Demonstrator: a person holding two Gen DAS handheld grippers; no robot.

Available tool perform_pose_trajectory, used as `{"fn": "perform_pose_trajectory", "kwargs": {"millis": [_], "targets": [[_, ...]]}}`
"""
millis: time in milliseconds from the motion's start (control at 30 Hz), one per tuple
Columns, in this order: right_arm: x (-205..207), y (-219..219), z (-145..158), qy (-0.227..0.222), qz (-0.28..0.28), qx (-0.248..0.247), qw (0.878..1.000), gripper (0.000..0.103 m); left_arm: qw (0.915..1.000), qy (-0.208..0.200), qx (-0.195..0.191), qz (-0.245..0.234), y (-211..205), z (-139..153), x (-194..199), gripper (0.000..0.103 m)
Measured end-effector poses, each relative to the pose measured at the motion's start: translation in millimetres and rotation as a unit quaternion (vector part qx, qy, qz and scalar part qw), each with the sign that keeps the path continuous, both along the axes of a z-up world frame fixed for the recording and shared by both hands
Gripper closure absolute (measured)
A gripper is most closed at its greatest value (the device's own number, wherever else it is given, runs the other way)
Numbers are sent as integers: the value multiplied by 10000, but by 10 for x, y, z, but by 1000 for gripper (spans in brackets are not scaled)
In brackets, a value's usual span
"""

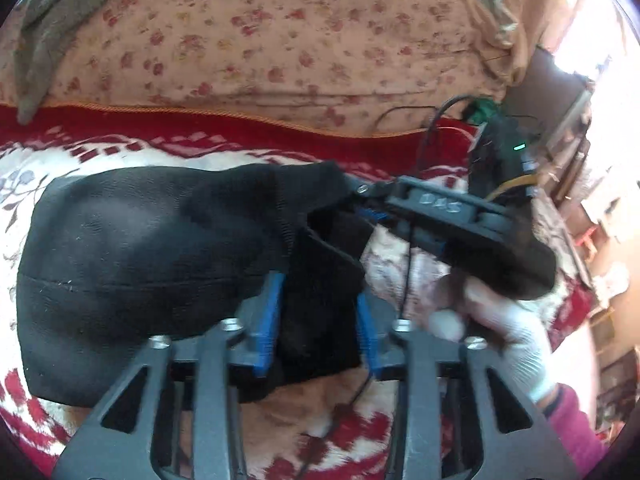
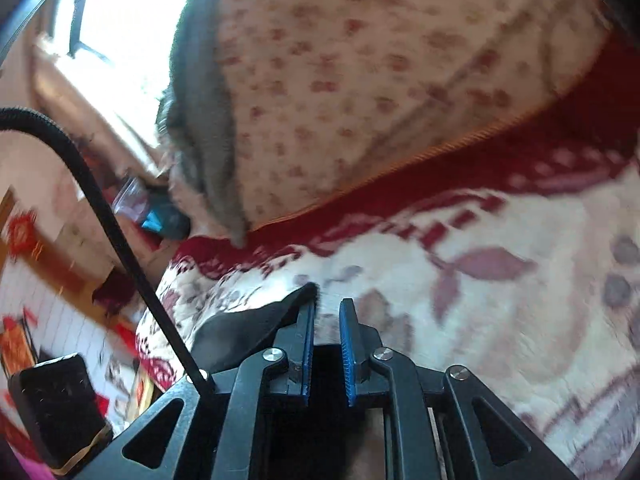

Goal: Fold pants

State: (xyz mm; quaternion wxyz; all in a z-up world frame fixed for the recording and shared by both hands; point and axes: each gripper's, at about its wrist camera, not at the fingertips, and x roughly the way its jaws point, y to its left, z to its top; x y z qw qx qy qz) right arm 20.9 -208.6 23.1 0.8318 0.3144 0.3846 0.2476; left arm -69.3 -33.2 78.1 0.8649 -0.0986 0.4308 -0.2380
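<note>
The black pants (image 1: 132,252) lie folded in a bundle on the red and white blanket (image 1: 60,152). My left gripper (image 1: 320,312) has its blue pads apart on both sides of a thick black fold at the bundle's right end. My right gripper (image 1: 362,204) comes in from the right, held by a white-gloved hand (image 1: 500,324), its tip at the pants' upper right corner. In the right wrist view the right gripper (image 2: 327,320) has a narrow gap between its blue pads. A black corner of the pants (image 2: 256,324) lies just left of the left pad, outside the gap.
A floral beige quilt (image 1: 280,36) is piled behind the blanket, with a grey garment (image 1: 44,32) draped at its left. A black cable (image 2: 104,216) crosses the right wrist view. Room clutter and a bright window (image 2: 120,20) lie beyond the bed's edge.
</note>
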Motion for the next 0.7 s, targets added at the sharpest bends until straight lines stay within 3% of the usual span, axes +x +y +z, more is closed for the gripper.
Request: {"fn": "perform_pose_trajectory", "kwargs": {"millis": [33,133,233,333,433,700], "targets": [[-25,-51,-14,62,-128,79,9999,89,9999,-48,-88,-140,0,43,-40,54],[-151,-186,42,33,-334,197,9992,82,9989,-274,-185,-324,91,203,-195,54],[-324,-287,160,-107,-457,212,9987,57,9990,-367,-194,-194,251,290,-219,54],[-439,-287,249,-122,-348,251,9990,56,9992,-363,-169,95,524,337,-192,54],[-543,-177,286,-90,-171,125,9997,53,9974,-428,120,571,817,306,-136,54],[-628,286,161,229,401,22,9989,55,9904,-136,208,1360,1279,132,13,54]]}}
